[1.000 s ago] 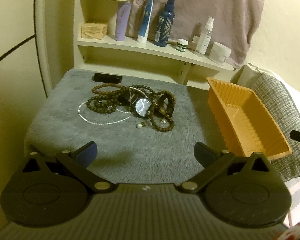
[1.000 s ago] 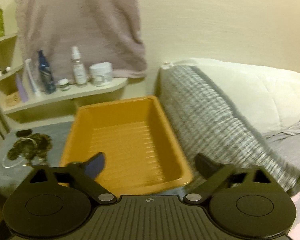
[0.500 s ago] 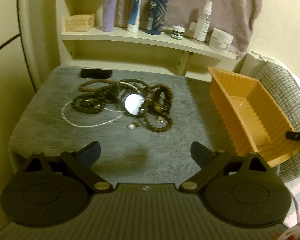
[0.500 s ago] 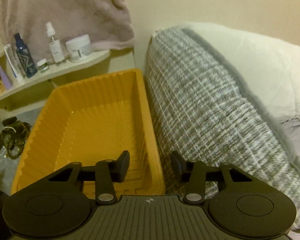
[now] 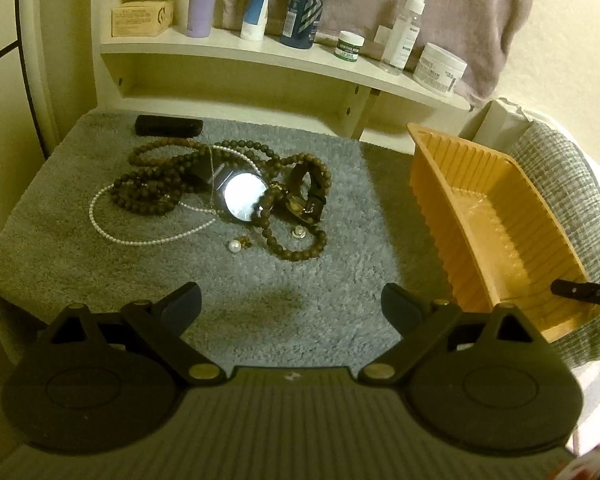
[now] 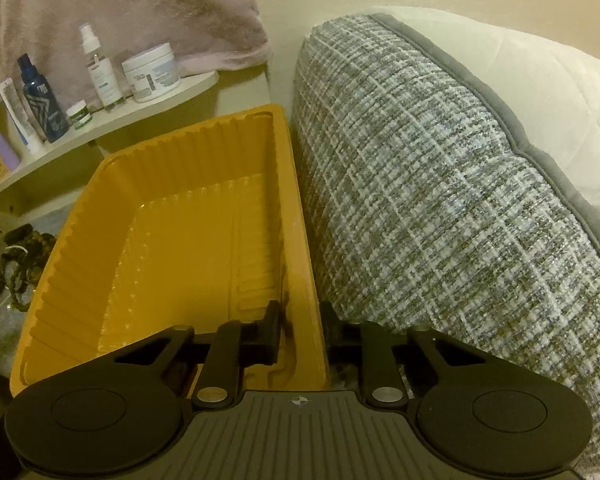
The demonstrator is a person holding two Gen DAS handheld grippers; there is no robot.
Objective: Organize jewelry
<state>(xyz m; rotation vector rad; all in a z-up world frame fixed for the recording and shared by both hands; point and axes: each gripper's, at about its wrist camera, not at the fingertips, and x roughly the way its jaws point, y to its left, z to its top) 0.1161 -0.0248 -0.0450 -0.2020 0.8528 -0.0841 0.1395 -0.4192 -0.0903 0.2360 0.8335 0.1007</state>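
A tangle of brown bead necklaces, a round-faced watch and a white pearl strand lies on the grey mat. A loose pearl earring sits just in front of the pile. My left gripper hovers open over bare mat, short of the pile, nothing between its fingers. The orange tray stands right of the mat and holds nothing. My right gripper straddles the tray's right wall, one finger inside, one outside, its jaws closing onto it. One of its fingertips shows in the left wrist view.
A cream shelf behind the mat holds bottles, tubes, jars and a small box. A black case lies at the mat's back edge. A grey woven pillow presses against the tray's right side. A pinkish towel hangs on the wall.
The right gripper came down to the tray's right wall and its jaws narrowed around it. The left gripper moved in a little closer over the mat and stayed open.
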